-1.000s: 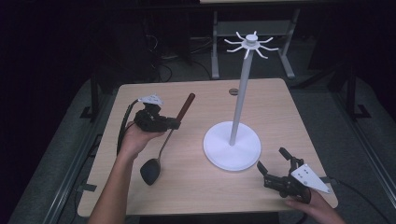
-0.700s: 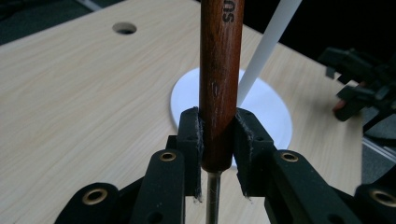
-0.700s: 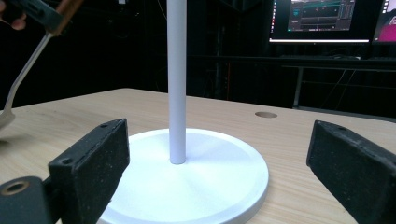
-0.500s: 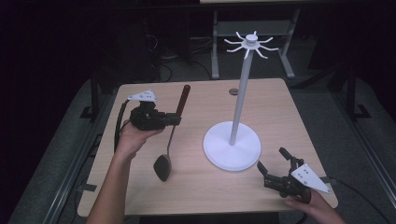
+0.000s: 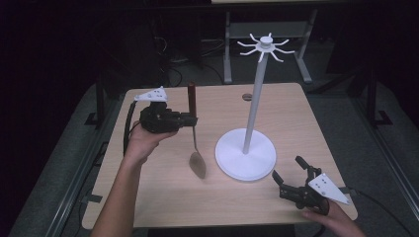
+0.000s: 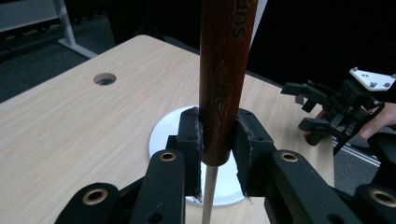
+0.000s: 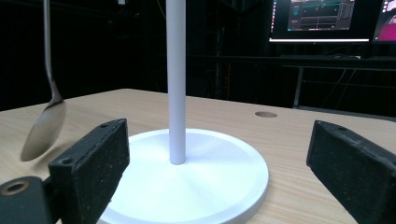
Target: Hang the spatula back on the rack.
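Left gripper sits at left-centre of the high view, held up off the worktop by the person's left hand. Its fingers are clamped narrow on the dark red-brown wooden handle of a ladle-type spoon. The handle stands about upright in that view, w/ the thin metal shaft running down from the grip and the bowl hanging low, just left of the stand's base; can't tell from above if the bowl touches the wood.

In the left gripper view the handle fills the gap between both pads, pads pressed against it on either side, shaft poking out below.

In the right gripper view the spoon bowl shows at far left, tilted, its tip close above the worktop, a faint shadow under it.

White stand w/ round base at centre of the high view, tall pole going up to a ring of hooks at upper centre-right. Spoon is near the base, not touching the pole.

Right gripper at lower right of the high view, near the worktop's front edge, held by the right hand. Its fingers stand wide apart, nothing between them; they frame the stand's base and pole, which lie farther off.
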The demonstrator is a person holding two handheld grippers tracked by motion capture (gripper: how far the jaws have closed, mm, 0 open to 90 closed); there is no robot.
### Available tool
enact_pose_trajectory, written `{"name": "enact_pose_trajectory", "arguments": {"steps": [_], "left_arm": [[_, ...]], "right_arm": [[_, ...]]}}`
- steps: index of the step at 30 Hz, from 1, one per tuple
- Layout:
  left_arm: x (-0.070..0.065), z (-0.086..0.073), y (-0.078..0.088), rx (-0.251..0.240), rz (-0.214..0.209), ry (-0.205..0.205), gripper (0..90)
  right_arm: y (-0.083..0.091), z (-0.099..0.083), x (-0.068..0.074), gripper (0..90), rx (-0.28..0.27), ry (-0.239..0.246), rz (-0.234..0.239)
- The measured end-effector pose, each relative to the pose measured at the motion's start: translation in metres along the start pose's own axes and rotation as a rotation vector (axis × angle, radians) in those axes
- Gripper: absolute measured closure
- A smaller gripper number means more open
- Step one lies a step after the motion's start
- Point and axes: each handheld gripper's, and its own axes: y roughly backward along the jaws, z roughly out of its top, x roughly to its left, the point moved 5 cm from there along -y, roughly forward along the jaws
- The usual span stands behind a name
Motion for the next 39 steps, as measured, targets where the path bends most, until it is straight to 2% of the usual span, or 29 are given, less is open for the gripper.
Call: {"name": "enact_pose_trajectory", "arguments": {"steps": [12, 27, 31, 39], "left_arm": [[-0.017, 0.041, 0.000, -0.035, -0.003, -0.103, 73.3], [-0.039, 0.095, -0.016, -0.066, -0.046, -0.197, 73.3], [-0.043, 0.104, -0.021, -0.074, -0.060, -0.209, 73.3], [-0.048, 0.110, -0.027, -0.073, -0.075, -0.217, 73.3]], "right_arm": [[0.000, 0.000, 0.000, 5.5, 0.000, 0.000, 0.000], [0.000, 0.000, 0.000, 5.5, 0.000, -0.003, 0.016], [0.000, 0.000, 0.000, 5.5, 0.001, -0.001, 0.016], [0.000, 0.000, 0.001, 5.5, 0.000, 0.001, 0.016]]}}
